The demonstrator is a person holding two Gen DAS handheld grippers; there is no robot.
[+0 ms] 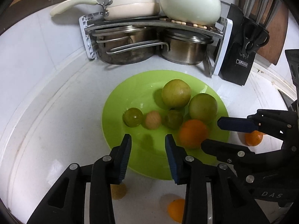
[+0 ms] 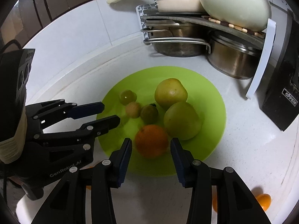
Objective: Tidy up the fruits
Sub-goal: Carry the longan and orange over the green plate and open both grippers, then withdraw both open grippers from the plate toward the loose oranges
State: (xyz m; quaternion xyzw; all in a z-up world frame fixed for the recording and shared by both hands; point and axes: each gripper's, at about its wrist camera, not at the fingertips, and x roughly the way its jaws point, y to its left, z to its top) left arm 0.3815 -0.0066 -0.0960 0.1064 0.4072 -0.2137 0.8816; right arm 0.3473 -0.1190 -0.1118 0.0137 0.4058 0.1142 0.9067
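Observation:
A green plate (image 1: pixel 134 93) (image 2: pixel 211 93) on the white counter holds two large green fruits (image 1: pixel 176 93) (image 2: pixel 182 120), two small green ones (image 1: pixel 133 117) (image 2: pixel 149 114), a small tan one (image 1: pixel 152 120) (image 2: pixel 133 109) and an orange (image 1: pixel 193 133) (image 2: pixel 151 140). My left gripper (image 1: pixel 148 140) is open and empty over the plate's near part; it also shows in the right wrist view (image 2: pixel 110 114). My right gripper (image 2: pixel 151 143) is open, its jaws on either side of the orange with gaps; it also shows in the left wrist view (image 1: pixel 218 132).
Loose oranges lie on the counter off the plate (image 1: pixel 253 138) (image 1: pixel 176 211) (image 1: pixel 118 191) (image 2: pixel 263 201). A pot rack (image 1: pixel 155 24) with steel pots, cream pans and a white pot (image 1: pixel 190 0) stands behind. A black knife block (image 1: pixel 241 63) stands at the right.

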